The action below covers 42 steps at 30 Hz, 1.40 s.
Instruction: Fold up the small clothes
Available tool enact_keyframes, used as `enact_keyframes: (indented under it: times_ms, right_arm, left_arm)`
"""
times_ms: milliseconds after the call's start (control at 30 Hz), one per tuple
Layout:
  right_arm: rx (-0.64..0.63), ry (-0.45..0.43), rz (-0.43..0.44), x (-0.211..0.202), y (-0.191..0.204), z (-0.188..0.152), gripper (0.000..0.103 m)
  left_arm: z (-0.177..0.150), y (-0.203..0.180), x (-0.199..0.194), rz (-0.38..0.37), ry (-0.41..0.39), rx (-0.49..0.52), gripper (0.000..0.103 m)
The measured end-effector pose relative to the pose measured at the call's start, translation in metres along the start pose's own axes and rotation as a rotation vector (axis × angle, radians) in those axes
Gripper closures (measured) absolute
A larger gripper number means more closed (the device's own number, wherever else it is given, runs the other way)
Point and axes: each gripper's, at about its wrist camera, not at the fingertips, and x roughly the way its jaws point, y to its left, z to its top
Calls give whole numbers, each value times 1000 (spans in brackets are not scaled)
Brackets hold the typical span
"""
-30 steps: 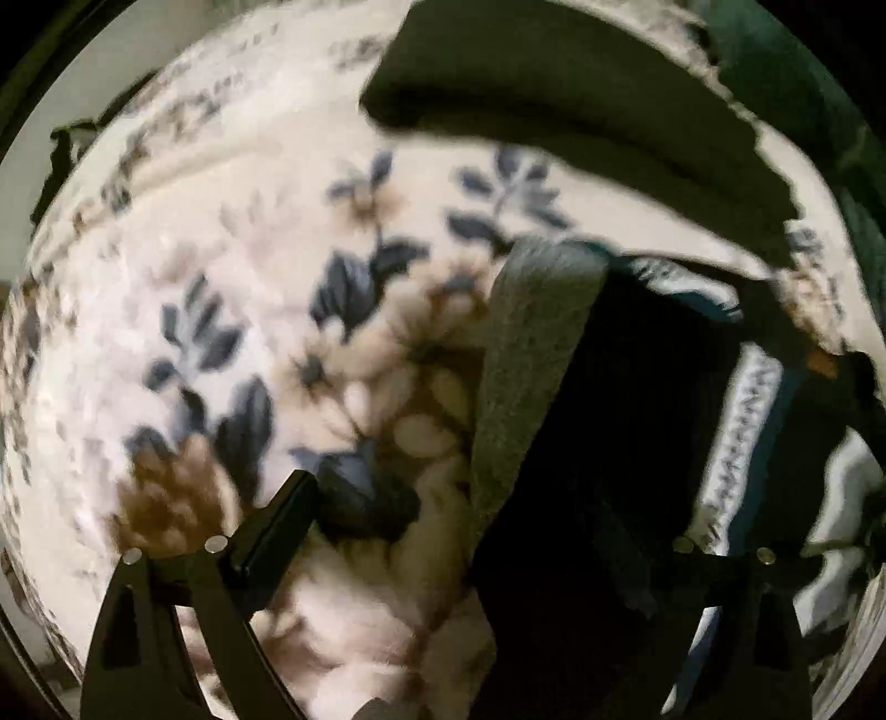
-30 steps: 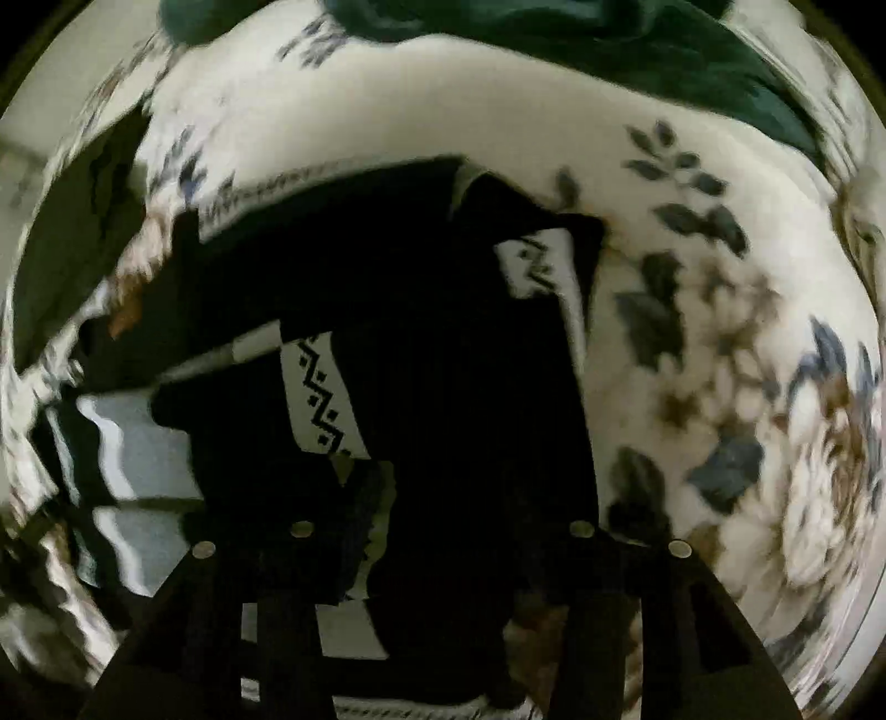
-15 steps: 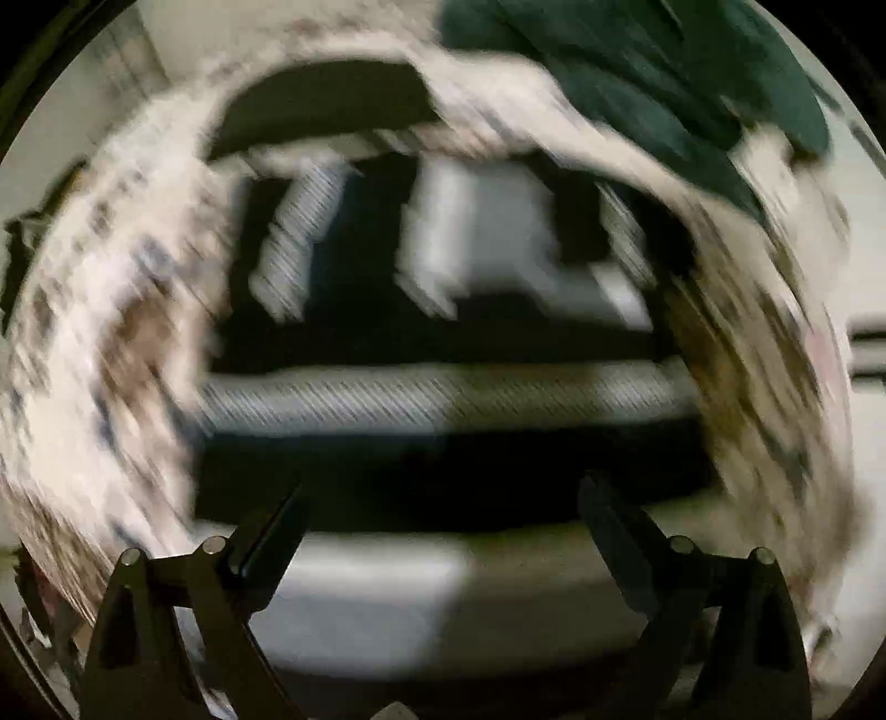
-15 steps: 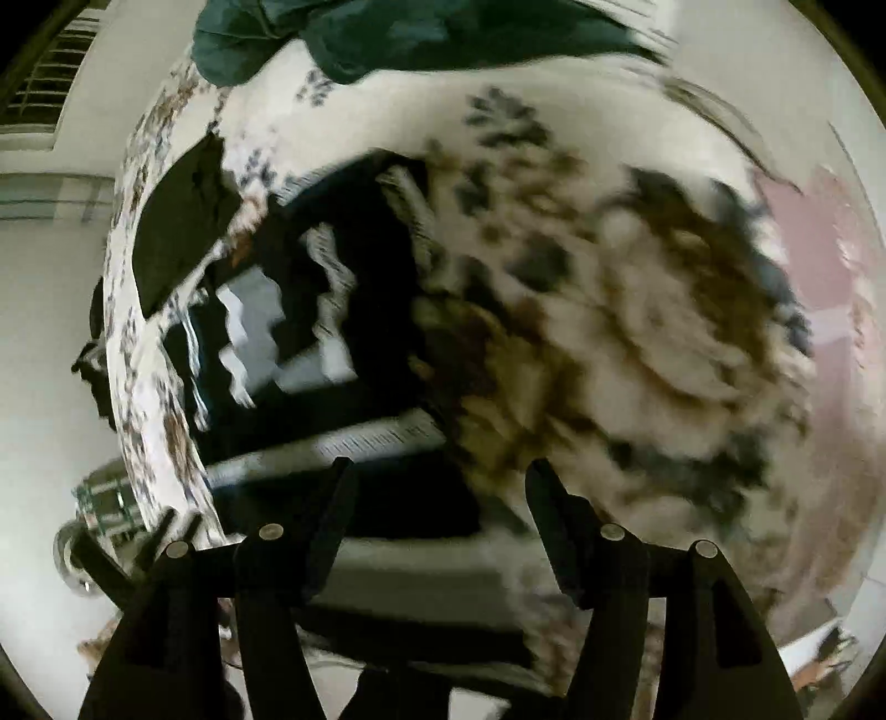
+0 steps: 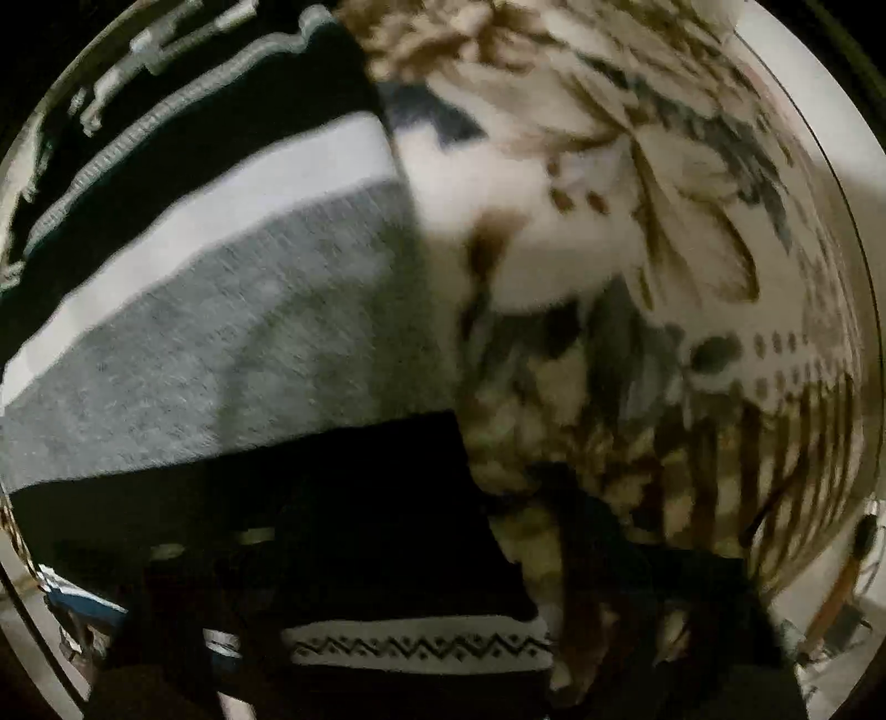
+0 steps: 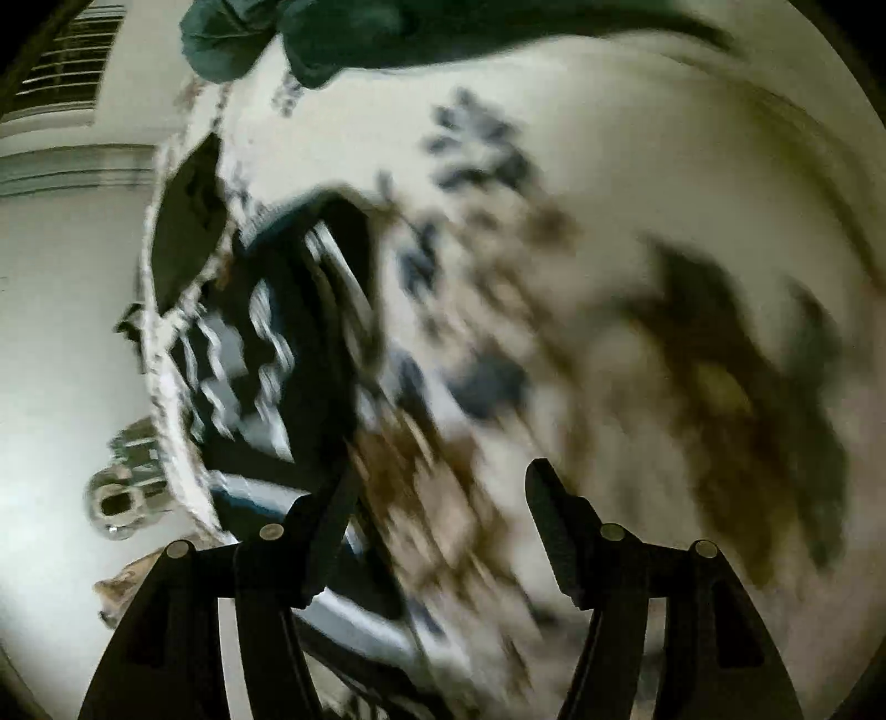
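Knit sweater, black with white and grey bands and a zigzag trim (image 5: 232,310), lying flat on the cream floral blanket (image 5: 637,183); fills the left of the left wrist view, right edge running down mid-frame. Same sweater small and far left in the right wrist view (image 6: 288,354), well apart from the right gripper (image 6: 443,498). Right gripper spread wide, nothing between the fingers, pointed at bare blanket. Left gripper (image 5: 421,637) barely readable: dark fingers merge with black knit at the bottom edge, so cannot tell spread or pinching.

Risks, as judgement: grabbing blanket along with sweater hem, since both are soft and layered; pinching one layer only and dragging the fold askew.

Heavy motion blur in both views. Sweater sleeves and collar not identifiable. Dark green cloth (image 6: 332,33) at blanket's far edge, cut off by frame.
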Motion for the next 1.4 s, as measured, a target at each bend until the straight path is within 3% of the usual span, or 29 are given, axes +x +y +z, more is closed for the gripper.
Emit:
enact_keyframes:
  times_ms: [33,67,200,300,333,367,600,767,900,1133,1233,1400]
  right_arm:
    - [3,-6,36,13,6,24,38]
    - [8,-15,47,17,8,34,38]
    - [84,22,111,62,14,89,38]
    - [104,24,105,81,23,93,44]
    - [94,19,102,83,29,91,77]
    - [86,36,104,88,34,90,96]
    - [-12,-14,6,60,93,86,96]
    - [-121,-26,-75,34,163,83,96]
    - [-198,-19,-119,38,238,76,96]
    - [-321,17,-234,125,392,58,97]
    - [-357,19,-305,183,445,52,97]
    - [-384,28,-440,269,496,42,97]
  left_arm:
    - [1,3,-3,14,-20,0,81]
    - [3,9,-8,24,-43,-7,97]
    - [5,31,-22,8,-87,-57,99]
    - [4,48,-39,3,-122,-96,99]
    - [5,53,-43,-1,-127,-106,99]
    - [1,54,-51,-3,-139,-117,99]
    - [-14,110,-114,-42,-256,-247,99]
    - [-34,175,-145,-82,-307,-407,99]
    - [-61,240,-158,-130,-322,-572,99]
    - [-118,343,-126,-193,-278,-844,101]
    - [-138,374,-107,-217,-252,-892,101]
    - [-158,412,-71,-262,-220,-918,101]
